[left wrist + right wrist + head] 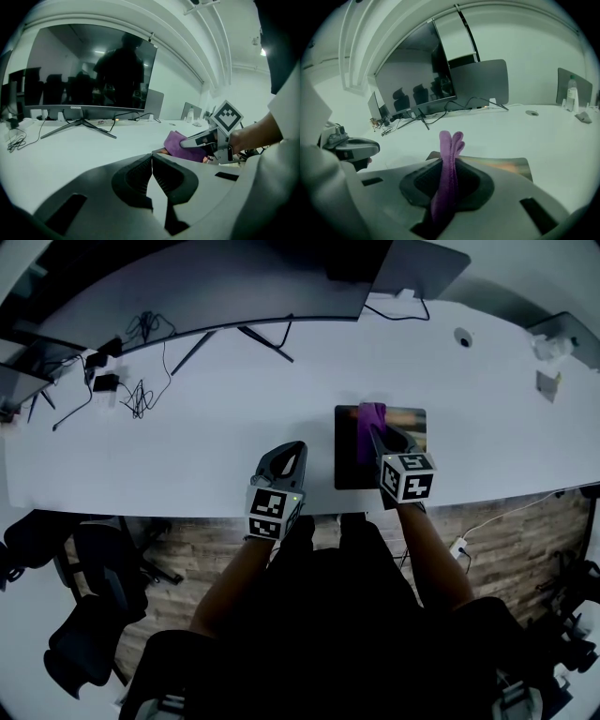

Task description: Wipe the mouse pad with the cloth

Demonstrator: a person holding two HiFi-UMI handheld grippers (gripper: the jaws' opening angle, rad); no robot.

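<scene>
A dark mouse pad [354,451] lies on the white desk near its front edge, right of centre. My right gripper [379,430] hovers over the pad, shut on a folded purple cloth [372,414] that sticks out past the jaws toward the pad's far edge. In the right gripper view the cloth [448,164] stands pinched between the jaws, with the pad [506,164] beyond. My left gripper [292,452] rests shut and empty on the desk left of the pad. In the left gripper view its jaws meet at the tips, with the cloth [176,143] ahead to the right.
A wide curved monitor [216,287] on a V-shaped stand [239,338] and a laptop back [417,266] stand along the desk's far side. Loose cables [131,390] lie at the far left. A round desk grommet [463,337] sits at the right. Office chairs [89,568] stand below the front edge.
</scene>
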